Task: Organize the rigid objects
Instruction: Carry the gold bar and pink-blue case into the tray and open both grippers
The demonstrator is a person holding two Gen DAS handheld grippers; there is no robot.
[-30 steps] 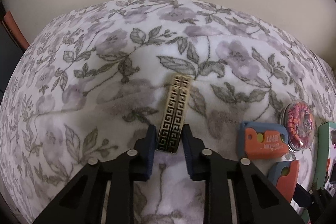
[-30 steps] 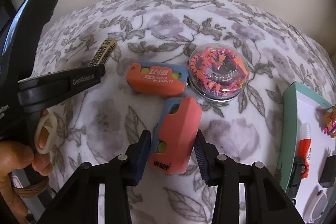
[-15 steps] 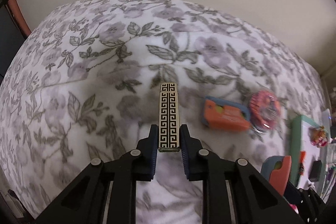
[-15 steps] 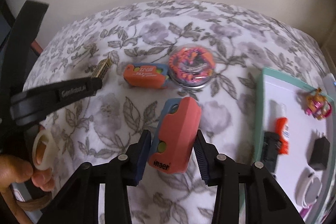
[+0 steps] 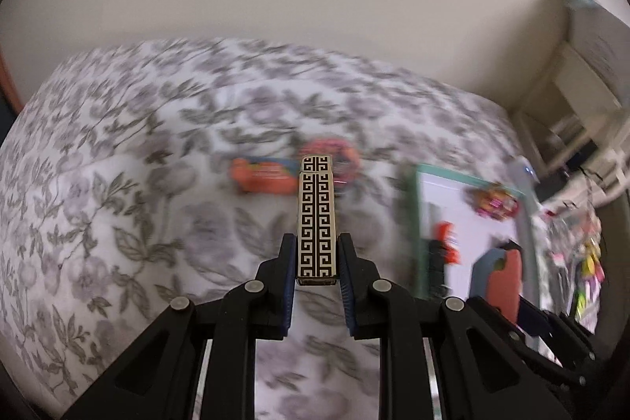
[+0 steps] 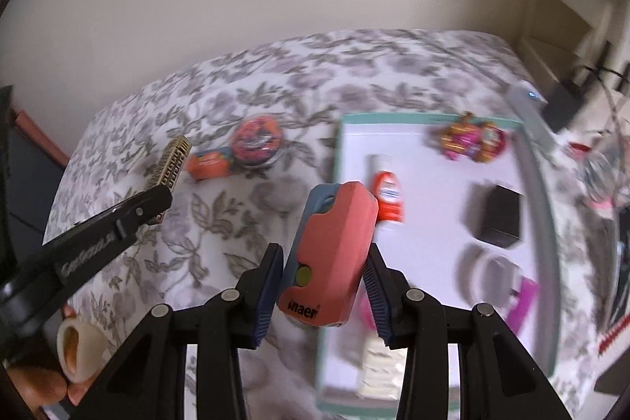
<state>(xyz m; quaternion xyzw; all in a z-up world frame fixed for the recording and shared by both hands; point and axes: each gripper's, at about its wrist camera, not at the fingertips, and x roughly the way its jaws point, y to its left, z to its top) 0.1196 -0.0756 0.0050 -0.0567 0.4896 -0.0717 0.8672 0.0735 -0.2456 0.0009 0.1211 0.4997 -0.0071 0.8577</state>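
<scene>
Though blurred at the edges, both views legible: left claw [image 5: 317,264] clamped on the lower end of a slim gold-and-black patterned bar [image 5: 317,219], held clear above the floral bed cover [image 5: 118,207]; right claw [image 6: 323,272] closed across the flanks of a coral-and-blue utility knife [image 6: 330,254], held over the near edge of the teal-rimmed tray [image 6: 551,262]. Bar judged stiff, light, smooth-sided, hence prone to pivot when pinched so near one end; mid-length hold safer. Knife casing judged rigid, chunky, matte, secure when taken across its flat sides. Second orange knife [image 6: 208,164] and round clear case [image 6: 258,140] lying on the bed cover.
</scene>
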